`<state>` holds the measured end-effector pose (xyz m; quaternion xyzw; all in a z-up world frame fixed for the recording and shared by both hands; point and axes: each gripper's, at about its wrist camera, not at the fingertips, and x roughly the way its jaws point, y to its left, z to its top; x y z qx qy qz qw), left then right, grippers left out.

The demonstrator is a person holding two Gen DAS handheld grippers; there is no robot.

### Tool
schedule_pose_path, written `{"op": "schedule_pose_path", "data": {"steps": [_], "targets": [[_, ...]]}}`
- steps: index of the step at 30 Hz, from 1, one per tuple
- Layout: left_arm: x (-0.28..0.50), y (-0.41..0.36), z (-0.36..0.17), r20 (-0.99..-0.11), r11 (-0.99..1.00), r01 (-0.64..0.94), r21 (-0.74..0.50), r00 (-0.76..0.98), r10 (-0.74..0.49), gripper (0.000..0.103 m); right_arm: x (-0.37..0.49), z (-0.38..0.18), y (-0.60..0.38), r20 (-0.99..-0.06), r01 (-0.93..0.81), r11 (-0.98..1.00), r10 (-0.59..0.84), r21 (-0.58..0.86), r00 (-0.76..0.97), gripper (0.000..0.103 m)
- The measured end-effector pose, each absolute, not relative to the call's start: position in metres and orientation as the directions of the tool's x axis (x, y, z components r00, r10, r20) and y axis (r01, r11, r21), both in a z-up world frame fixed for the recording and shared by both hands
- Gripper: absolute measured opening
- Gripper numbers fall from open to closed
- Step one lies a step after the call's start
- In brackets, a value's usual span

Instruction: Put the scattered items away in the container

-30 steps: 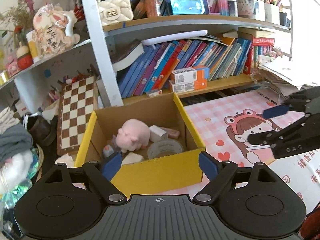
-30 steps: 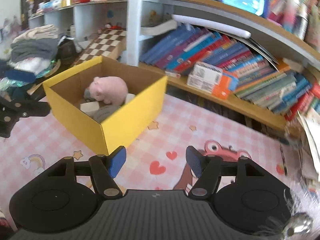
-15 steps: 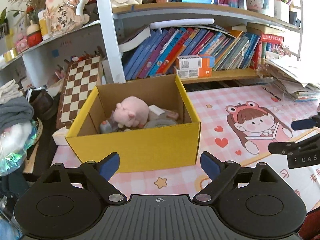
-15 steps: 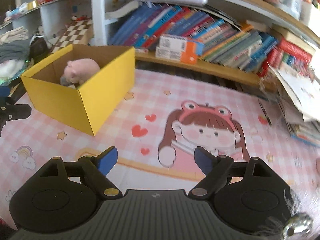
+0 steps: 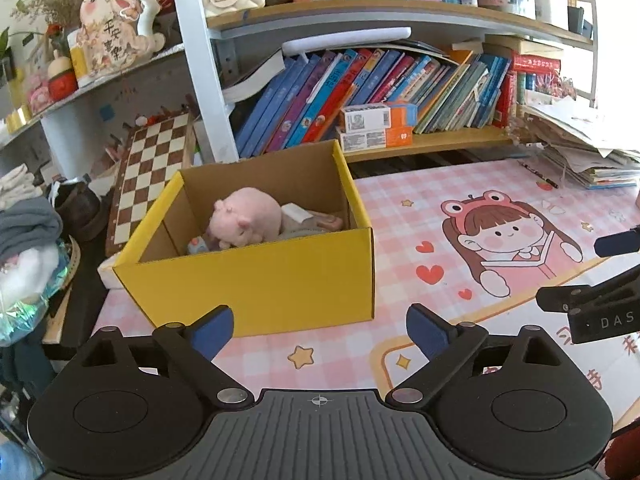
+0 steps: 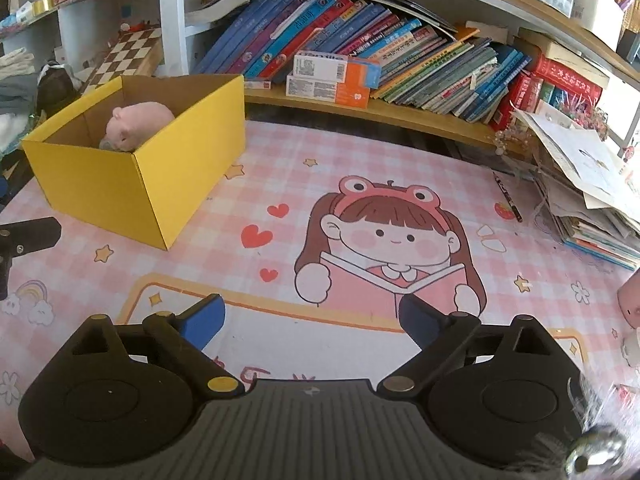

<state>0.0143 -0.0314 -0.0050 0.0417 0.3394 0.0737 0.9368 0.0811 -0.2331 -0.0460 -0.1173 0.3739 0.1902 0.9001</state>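
Left wrist view shows my left gripper (image 5: pixel 318 330) spread wide and empty, hovering near the front wall of the box (image 5: pixel 264 276). Inside lie the pig (image 5: pixel 246 218) and a few smaller bits I can't name. My right gripper (image 6: pixel 310 320) is likewise agape, holding nothing, over the mat (image 6: pixel 280 152), well apart from the box. That mat looks bare except for something pink at its right edge (image 6: pixel 630 304). I judge the tidying nearly finished, that piece possibly left.

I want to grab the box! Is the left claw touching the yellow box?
Apart. In the right wrist view, pink mat shows between the left claw and the yellow box.
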Motion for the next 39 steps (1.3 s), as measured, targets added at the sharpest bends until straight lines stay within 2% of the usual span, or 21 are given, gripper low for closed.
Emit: {"op": "schedule_pose_path", "data": {"steps": [39], "targets": [[0.013, -0.029, -0.009, -0.659, 0.993, -0.068, 0.094, 0.743, 0.113, 0.101, 0.085, -0.046, -0.223, -0.721, -0.424, 0.901, 0.232, -0.094, 0.652, 0.099]]}}
